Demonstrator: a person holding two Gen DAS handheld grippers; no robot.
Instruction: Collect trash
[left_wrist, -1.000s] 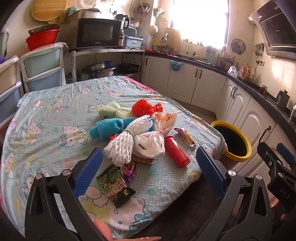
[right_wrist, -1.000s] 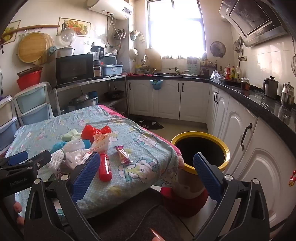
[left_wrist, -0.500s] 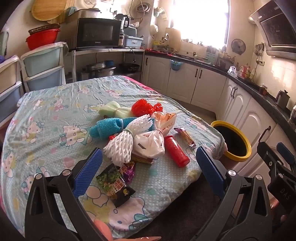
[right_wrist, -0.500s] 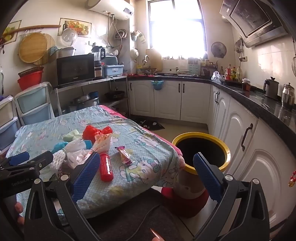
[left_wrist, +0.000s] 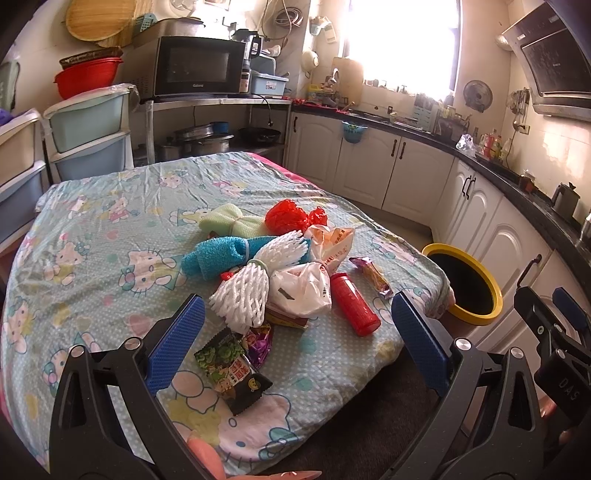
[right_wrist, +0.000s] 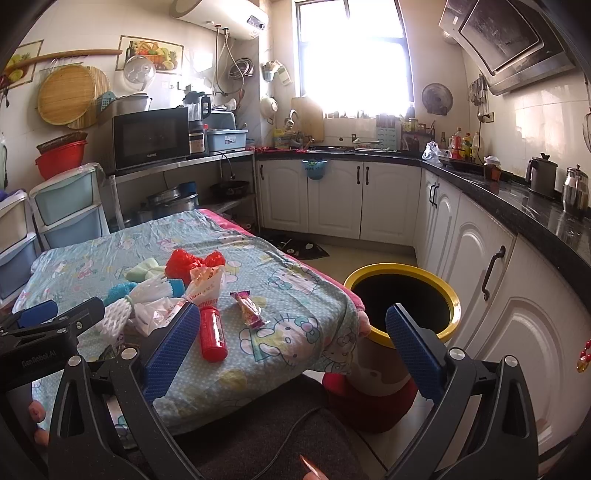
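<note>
Trash pile: lying loose near the middle of the table, which is covered in a pale blue cartoon-cat cloth (left_wrist: 92, 236), reaching toward its right edge.
Dark snack packet: a black and green foil wrapper (left_wrist: 232, 369) lying closest to the table's near edge, just in front of a purple foil wrapper (left_wrist: 260, 339).
Blue foam net: a turquoise mesh sleeve (left_wrist: 218, 254) lying left of the pile's centre, touching the white one.
White foam net: a white mesh fruit sleeve tied in the middle (left_wrist: 255, 284), resting over the heap.
Green foam net: a pale green mesh sleeve (left_wrist: 225, 223) sitting at the far side of the pile.
Red bag: a crumpled red plastic bag (left_wrist: 291, 218) sitting at the far side, beside the green sleeve.
White bags: a knotted white plastic bag (left_wrist: 301, 288) and an orange-printed white bag (left_wrist: 332, 242) lying just right of the white sleeve.
Red bottle: a red plastic cylinder (left_wrist: 354, 302) lying on its side, just right of the white bag.
Candy wrapper: a long pink and yellow wrapper (left_wrist: 373, 275) lying nearest the right edge.
Bin: a round yellow-rimmed bin (right_wrist: 454, 295) standing on the floor, just off the table's right edge.
Left gripper (left_wrist: 295, 347): jaws spread wide, gripping nothing, hovering over the near edge.
Right gripper (right_wrist: 291, 343): jaws spread wide, gripping nothing, hanging between the table's right edge and the bin.
</note>
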